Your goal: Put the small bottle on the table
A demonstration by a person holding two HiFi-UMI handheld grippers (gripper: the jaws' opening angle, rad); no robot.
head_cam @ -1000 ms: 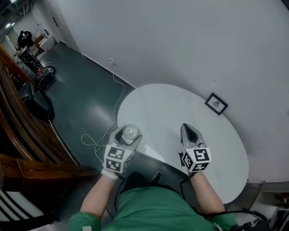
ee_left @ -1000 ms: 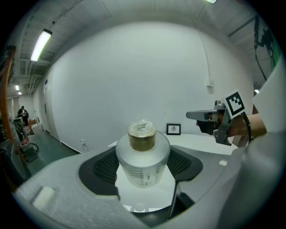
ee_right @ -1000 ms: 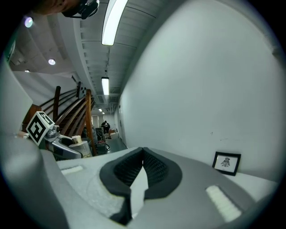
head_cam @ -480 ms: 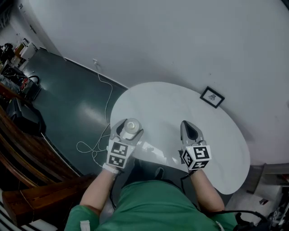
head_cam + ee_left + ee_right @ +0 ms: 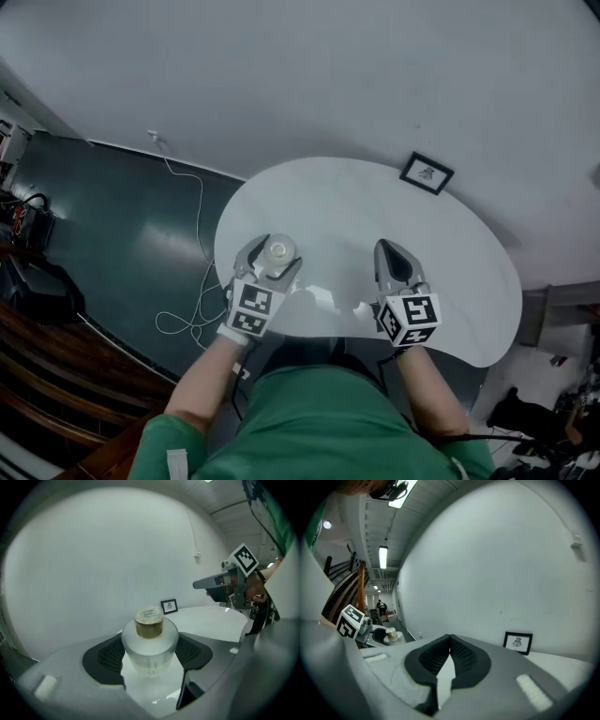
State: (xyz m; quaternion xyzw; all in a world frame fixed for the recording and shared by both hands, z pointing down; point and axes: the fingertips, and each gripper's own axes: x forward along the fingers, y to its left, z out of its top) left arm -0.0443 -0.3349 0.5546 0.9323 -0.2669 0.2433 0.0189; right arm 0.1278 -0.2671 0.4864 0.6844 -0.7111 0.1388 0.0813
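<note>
A small clear bottle (image 5: 150,641) with a yellowish cap stands upright between the black pads of my left gripper (image 5: 149,654), which is shut on its body. In the head view the small bottle (image 5: 278,251) and left gripper (image 5: 269,259) hang over the left part of the round white table (image 5: 356,216). My right gripper (image 5: 395,259) is shut with nothing in it, over the table's near edge. In the right gripper view its pads (image 5: 461,656) meet at the tips, and the bottle (image 5: 391,634) shows far left.
A small framed picture (image 5: 427,173) leans against the white wall at the table's back edge. A white cable (image 5: 192,272) trails over the dark floor to the left. Wooden furniture (image 5: 37,375) stands at far left.
The head view has swung so the table sits more central. Both grippers have moved slightly forward over the table, the left still holding the bottle.
</note>
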